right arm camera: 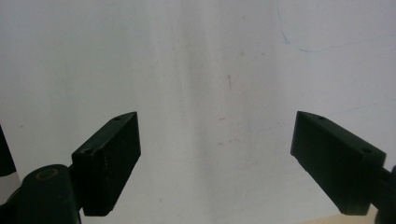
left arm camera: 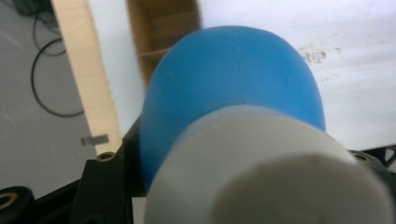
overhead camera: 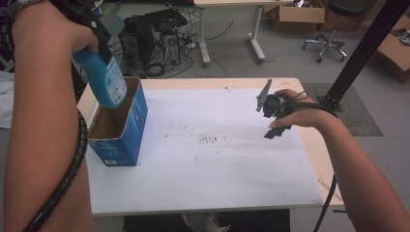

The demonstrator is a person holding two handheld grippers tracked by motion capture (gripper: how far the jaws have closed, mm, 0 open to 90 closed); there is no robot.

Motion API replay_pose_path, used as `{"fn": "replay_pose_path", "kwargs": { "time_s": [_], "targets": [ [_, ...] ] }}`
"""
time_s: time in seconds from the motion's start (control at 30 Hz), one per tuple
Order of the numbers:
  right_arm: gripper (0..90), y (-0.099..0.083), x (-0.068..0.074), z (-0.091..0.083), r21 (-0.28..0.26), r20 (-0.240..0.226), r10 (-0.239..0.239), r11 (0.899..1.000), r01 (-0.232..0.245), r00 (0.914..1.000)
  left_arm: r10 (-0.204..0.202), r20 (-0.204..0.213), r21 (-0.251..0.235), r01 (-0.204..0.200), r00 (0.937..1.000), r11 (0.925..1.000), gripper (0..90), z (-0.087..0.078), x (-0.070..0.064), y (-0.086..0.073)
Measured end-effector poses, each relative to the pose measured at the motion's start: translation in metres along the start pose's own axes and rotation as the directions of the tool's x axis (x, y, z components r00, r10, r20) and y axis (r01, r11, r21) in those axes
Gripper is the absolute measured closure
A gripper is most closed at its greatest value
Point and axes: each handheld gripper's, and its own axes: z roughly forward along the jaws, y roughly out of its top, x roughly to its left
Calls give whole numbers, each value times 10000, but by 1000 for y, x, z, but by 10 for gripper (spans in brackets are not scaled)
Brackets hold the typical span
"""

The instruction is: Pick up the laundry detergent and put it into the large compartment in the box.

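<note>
Left gripper (overhead camera: 99, 46) clamps the blue bottle (overhead camera: 104, 77) above the open carton (overhead camera: 116, 126), insertion pending; right gripper (right arm camera: 215, 158) idle, jaws apart.

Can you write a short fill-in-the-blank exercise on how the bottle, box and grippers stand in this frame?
1. The left gripper holds a ____ bottle with a white cap.
2. The bottle hangs tilted over the open top of the blue cardboard ____.
3. The right gripper has its jaws ____ over the white table top.

Missing words: blue; box; open
</note>
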Motion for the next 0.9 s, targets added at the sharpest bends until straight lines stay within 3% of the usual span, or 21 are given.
{"fn": "replay_pose_path", "kwargs": {
  "time_s": [0.2,0.43,0.9],
  "targets": [
    [159,3,-1,2,5,-41,-21,10000,21,10000,-423,-254,74,425,9988,9991,398,13,9,-4],
    [160,6,-2,3,-41,-21,-55,10000,55,10000,-882,-289,177,887,9957,9959,399,43,15,-7],
    [159,7,-2,3,-55,3,-79,10000,79,10000,-1086,-150,554,1093,9940,9925,398,106,28,-9]
  ]
}}
